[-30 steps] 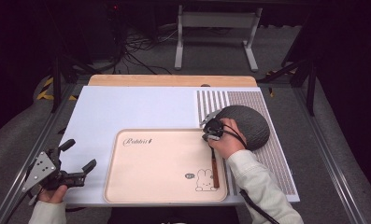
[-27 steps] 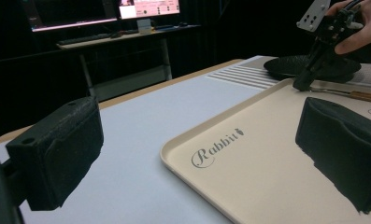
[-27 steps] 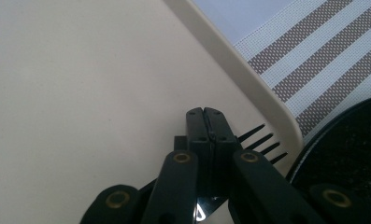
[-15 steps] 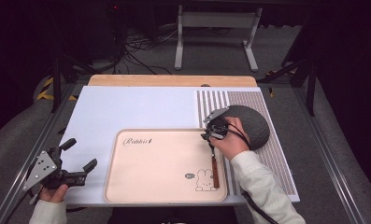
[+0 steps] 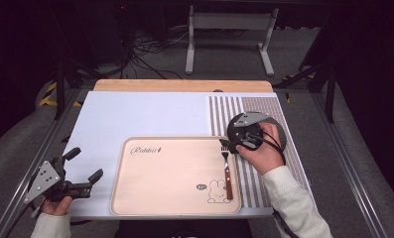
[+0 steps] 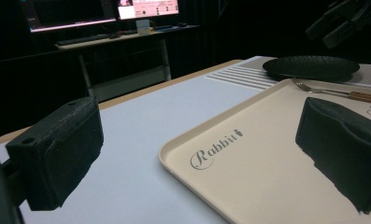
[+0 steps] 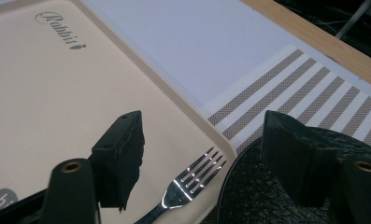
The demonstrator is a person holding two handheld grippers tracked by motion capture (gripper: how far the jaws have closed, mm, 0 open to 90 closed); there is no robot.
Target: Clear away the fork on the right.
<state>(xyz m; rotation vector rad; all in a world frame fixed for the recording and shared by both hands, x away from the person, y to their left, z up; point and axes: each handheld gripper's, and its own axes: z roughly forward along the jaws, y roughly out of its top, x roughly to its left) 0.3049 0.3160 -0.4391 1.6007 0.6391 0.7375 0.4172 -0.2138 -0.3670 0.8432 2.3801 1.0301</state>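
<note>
On tray's right edge: fork (image 5: pixel 227 171) lying free.
Right gripper (image 5: pixel 230 147) above it, jaws just opened, empty; left gripper (image 5: pixel 85 166) open, idle.

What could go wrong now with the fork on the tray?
The fork lies close to the right rim of the tray, tines near the black plate. The right gripper, whose jaws have just been opening with nothing between them, hovers right above the tines and might bump the fork off. The fork could also scrape the plate.
</note>
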